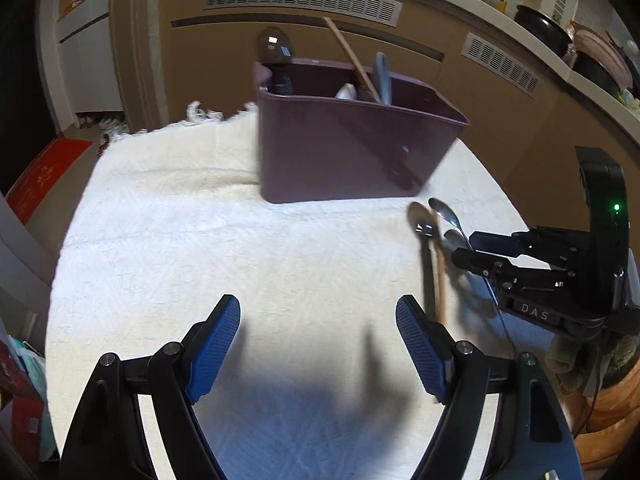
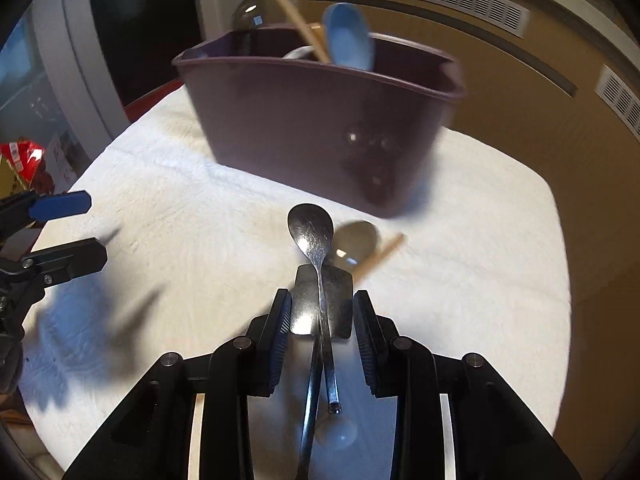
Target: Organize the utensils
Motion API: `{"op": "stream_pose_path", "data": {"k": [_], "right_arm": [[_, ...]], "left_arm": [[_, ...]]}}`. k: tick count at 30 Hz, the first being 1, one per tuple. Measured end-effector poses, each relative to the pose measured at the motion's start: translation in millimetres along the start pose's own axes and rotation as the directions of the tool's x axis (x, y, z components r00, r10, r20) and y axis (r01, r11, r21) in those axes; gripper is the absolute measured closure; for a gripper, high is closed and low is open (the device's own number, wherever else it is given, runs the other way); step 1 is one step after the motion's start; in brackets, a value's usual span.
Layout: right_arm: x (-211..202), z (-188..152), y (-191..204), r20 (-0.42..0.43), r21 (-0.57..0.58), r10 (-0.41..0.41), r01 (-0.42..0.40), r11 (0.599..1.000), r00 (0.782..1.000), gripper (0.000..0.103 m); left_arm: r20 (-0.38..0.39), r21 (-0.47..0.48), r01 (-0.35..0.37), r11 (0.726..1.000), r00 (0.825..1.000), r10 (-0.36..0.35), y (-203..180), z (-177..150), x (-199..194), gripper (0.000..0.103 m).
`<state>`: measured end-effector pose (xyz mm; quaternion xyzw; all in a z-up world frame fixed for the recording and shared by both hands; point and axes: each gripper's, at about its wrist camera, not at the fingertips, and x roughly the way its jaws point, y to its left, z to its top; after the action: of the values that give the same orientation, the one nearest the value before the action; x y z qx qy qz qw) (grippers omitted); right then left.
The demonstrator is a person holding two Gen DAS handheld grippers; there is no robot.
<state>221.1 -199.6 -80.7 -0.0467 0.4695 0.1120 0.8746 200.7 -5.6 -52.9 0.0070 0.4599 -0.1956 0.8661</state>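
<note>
A dark purple bin (image 1: 340,148) stands on the white cloth (image 1: 200,240); it also shows in the right wrist view (image 2: 304,128). It holds a wooden stick (image 1: 352,58), a blue spoon (image 2: 348,36) and other utensils. My left gripper (image 1: 318,344) is open and empty over the cloth. My right gripper (image 2: 322,328) hangs with its jaws partly open around a metal spoon (image 2: 312,232), which lies on the cloth with other utensils; its pads (image 2: 280,332) stand apart from it. In the left wrist view the right gripper (image 1: 464,248) is beside the spoons (image 1: 420,216).
A wooden-handled utensil (image 2: 380,254) and another spoon bowl (image 2: 356,236) lie just right of the metal spoon. Brown cabinets (image 1: 480,92) with vents stand behind the table. The table edge (image 1: 60,264) is to the left, with red items on the floor.
</note>
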Motion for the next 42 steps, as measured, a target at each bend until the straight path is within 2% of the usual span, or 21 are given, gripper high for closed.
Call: {"op": "stream_pose_path", "data": {"k": [1,3,9,12,15,18,21,24,26,27,28,32,34,36,38,41,42], "right_arm": [[-2.8,-3.1,-5.0,0.007,0.011,-0.002,0.002,1.000,1.000,0.073],[-9.5,-11.9,-14.8,0.008,0.031,-0.009,0.009,0.999,1.000,0.090],[-27.4,-33.0,-40.2,0.043,0.077,-0.029,0.026,0.997,0.999,0.090],[-24.8,-32.6,-45.3,0.044,0.089,-0.100,0.096,0.991,0.994,0.090],[-24.8,-32.1,-52.7,0.044,0.107,-0.112,0.106,0.989,0.993,0.089],[-22.6,-21.0,-53.4,0.076,0.120,-0.054,0.045,0.992,0.996,0.088],[-7.9,-3.4,-52.2,0.064,0.126,-0.002,-0.006,0.992,0.998,0.081],[13.3,11.1,-47.1,0.033,0.086,-0.054,0.051,0.995,0.998,0.079],[24.4,17.0,-47.1,0.011,0.078,-0.054,0.053,0.996,0.998,0.080],[28.6,19.2,-47.9,-0.003,0.082,-0.039,0.039,0.996,0.999,0.083],[29.4,19.3,-48.2,-0.004,0.087,-0.034,0.034,0.996,0.999,0.098],[14.7,11.0,-51.5,0.012,0.092,-0.038,0.037,0.995,0.999,0.101],[5.0,5.9,-56.8,0.028,0.110,-0.037,0.033,0.993,0.999,0.101],[-5.8,-0.9,-65.0,0.048,0.134,-0.047,0.040,0.990,0.998,0.101],[-13.0,-6.1,-71.6,0.061,0.143,-0.060,0.051,0.988,0.996,0.101],[-20.4,-11.9,-79.1,0.073,0.157,-0.054,0.042,0.987,0.996,0.101],[-21.7,-13.4,-82.6,0.077,0.163,-0.050,0.037,0.986,0.996,0.101]], "left_arm": [[-0.010,0.008,0.012,1.000,1.000,-0.012,-7.2,0.7,1.5,0.026],[-0.020,0.032,0.015,0.999,1.000,-0.014,-20.1,1.8,3.8,0.026],[-0.034,0.114,0.012,0.993,0.999,-0.008,-59.9,3.9,9.1,0.026],[-0.033,0.140,0.001,0.990,0.999,0.003,-73.4,4.3,9.8,0.026],[-0.037,0.156,-0.009,0.988,0.999,0.015,-80.5,3.1,11.1,0.026],[-0.043,0.158,-0.012,0.987,0.999,0.019,-81.6,2.4,13.4,0.026],[-0.040,0.155,-0.016,0.988,0.999,0.023,-80.8,1.9,12.5,0.026],[-0.039,0.140,-0.015,0.990,0.999,0.021,-73.2,0.4,9.6,0.026],[-0.043,0.130,-0.011,0.991,0.999,0.017,-69.1,-0.7,9.0,0.026],[-0.046,0.127,-0.005,0.992,0.999,0.011,-67.4,-1.0,9.0,0.026],[-0.046,0.127,0.003,0.992,0.999,0.003,-68.1,-1.0,8.9,0.026],[-0.075,0.160,0.122,0.980,0.991,-0.112,-85.6,6.1,17.1,0.028],[-0.099,0.178,0.159,0.971,0.985,-0.143,-99.9,11.5,27.6,0.033],[-0.143,0.184,0.182,0.966,0.977,-0.157,-115.1,19.4,46.2,0.055],[-0.189,0.165,0.197,0.966,0.968,-0.165,-124.8,28.0,67.2,0.065],[-0.259,0.090,0.188,0.978,0.953,-0.159,-126.7,37.9,96.3,0.066],[-0.253,0.075,0.183,0.980,0.954,-0.159,-126.4,40.8,99.6,0.067]]}}
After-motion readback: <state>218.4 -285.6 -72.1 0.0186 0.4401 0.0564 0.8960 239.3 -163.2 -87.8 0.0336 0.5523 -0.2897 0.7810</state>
